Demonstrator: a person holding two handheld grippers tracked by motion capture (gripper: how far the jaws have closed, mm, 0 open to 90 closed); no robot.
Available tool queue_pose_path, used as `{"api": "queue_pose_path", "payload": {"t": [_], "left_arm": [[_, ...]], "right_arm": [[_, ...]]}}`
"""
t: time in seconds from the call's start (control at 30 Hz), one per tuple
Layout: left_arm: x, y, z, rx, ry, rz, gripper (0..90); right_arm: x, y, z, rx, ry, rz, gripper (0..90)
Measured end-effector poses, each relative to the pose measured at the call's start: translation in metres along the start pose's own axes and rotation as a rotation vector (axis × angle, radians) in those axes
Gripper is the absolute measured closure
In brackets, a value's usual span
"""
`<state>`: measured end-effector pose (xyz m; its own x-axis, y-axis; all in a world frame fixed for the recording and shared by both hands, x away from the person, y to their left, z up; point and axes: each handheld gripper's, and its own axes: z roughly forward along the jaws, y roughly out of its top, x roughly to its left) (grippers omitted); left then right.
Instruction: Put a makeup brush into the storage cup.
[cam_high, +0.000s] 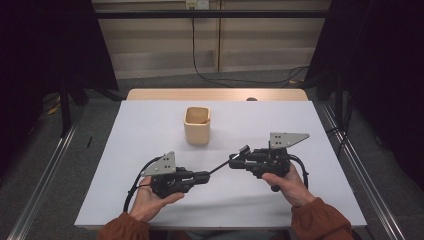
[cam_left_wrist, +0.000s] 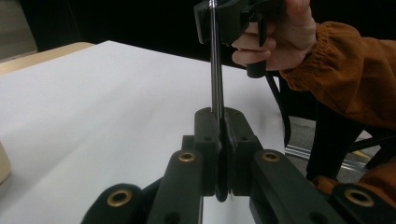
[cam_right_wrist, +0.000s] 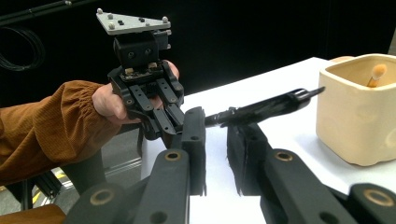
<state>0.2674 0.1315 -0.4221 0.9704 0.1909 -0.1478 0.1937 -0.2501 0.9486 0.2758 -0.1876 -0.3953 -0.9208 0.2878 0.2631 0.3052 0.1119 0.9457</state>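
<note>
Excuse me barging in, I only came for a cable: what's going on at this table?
A person holds a hand-held gripper in each hand over the white table. The left hand-held gripper is shut on one end of a thin dark stick. The stick's other end lies between the jaws of the right hand-held gripper, which stand slightly apart. A beige cup stands farther back.

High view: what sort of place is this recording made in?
Probably a lab or data-collection station, not a home. A plain white table stands between dark curtains and metal frame rails, with cables trailing over the grey floor, and the person works with instrumented handheld grippers.
</note>
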Motion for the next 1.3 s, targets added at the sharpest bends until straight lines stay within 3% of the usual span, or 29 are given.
{"api": "queue_pose_path", "payload": {"t": [0.53,0.73,0.9,1.07,1.2,1.23,1.3], "left_arm": [[0.000,-0.006,0.007,0.025,-0.014,0.017,84.9],[0.000,-0.008,0.010,0.023,0.006,0.015,79.2],[0.001,-0.009,0.009,0.014,0.030,0.011,74.3],[0.002,-0.008,0.005,-0.015,0.073,0.016,64.2],[0.002,-0.006,0.001,-0.032,0.108,0.004,47.7],[0.002,-0.005,0.001,-0.031,0.115,-0.005,47.7],[0.003,-0.005,-0.001,-0.027,0.151,-0.026,35.5]], "right_arm": [[-0.002,-0.001,0.002,-0.004,0.061,0.067,81.6],[-0.001,0.000,0.001,-0.012,0.107,0.083,85.4],[-0.002,0.000,0.001,-0.005,0.098,0.080,85.5],[-0.002,0.001,-0.001,-0.012,0.089,0.081,85.5],[-0.003,0.001,-0.003,-0.016,0.081,0.081,85.5],[-0.003,0.001,-0.003,-0.016,0.081,0.081,85.5],[-0.003,0.002,-0.004,-0.019,0.075,0.085,85.5]]}}
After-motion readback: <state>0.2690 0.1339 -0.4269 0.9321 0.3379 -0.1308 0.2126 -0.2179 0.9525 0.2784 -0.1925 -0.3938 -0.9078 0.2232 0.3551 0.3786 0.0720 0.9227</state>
